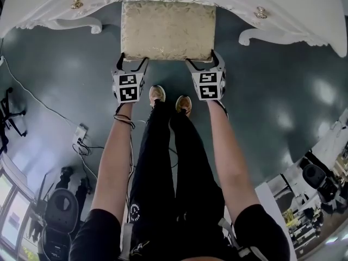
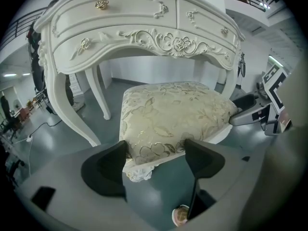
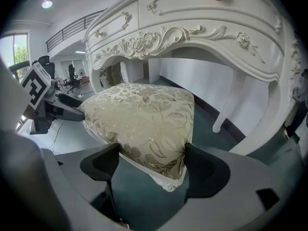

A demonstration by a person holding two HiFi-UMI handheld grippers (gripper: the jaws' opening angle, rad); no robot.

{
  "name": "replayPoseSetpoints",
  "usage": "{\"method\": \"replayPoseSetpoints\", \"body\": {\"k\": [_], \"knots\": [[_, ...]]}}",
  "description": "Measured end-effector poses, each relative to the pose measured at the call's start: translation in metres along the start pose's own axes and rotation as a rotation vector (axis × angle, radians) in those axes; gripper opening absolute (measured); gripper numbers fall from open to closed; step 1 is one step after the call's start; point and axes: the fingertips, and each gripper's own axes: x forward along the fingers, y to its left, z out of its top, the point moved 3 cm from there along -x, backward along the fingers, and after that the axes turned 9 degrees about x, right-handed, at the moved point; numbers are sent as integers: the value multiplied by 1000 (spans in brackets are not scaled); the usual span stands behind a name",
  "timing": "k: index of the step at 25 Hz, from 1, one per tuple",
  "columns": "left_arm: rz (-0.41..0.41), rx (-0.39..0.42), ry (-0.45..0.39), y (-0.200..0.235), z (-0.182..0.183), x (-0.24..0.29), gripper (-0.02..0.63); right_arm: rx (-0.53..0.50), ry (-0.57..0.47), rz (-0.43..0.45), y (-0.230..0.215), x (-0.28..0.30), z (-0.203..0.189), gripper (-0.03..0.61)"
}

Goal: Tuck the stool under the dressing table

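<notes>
Stool (image 1: 167,30): gold-patterned cushioned seat, standing on the dark floor (image 1: 272,91) square to the dressing table (image 1: 49,4), centred in the gap between its curved legs.
Position: far edge of the seat is seen at, or just beneath, the table's front rail – most of the cushion lies out in front, on the person's side.
Left gripper (image 1: 133,63): jaws set either side of the near left corner of the cushion and pressed against it, as read in the left gripper view.
Right gripper (image 1: 202,61): the near right corner is pinched likewise between both jaws.
Progress: judged partly tucked at most – the seat is held at both near corners and lined up with the opening; sliding it further under the table is what appears to be left.
Hidden: stool legs are not seen from the head view; only a carved white corner shows below the cushion.
Cut off: the table top runs out of the head view, so the depth of the knee space cannot be judged.
</notes>
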Motion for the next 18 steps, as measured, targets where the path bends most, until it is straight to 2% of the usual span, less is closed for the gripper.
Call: {"method": "replayPoseSetpoints", "body": {"k": [10, 18], "knots": [[-6, -1, -9, 26, 35, 38, 390, 36, 4, -55, -19, 36, 32, 451], [50, -28, -37, 41, 56, 61, 390, 80, -45, -69, -35, 54, 60, 449]]}}
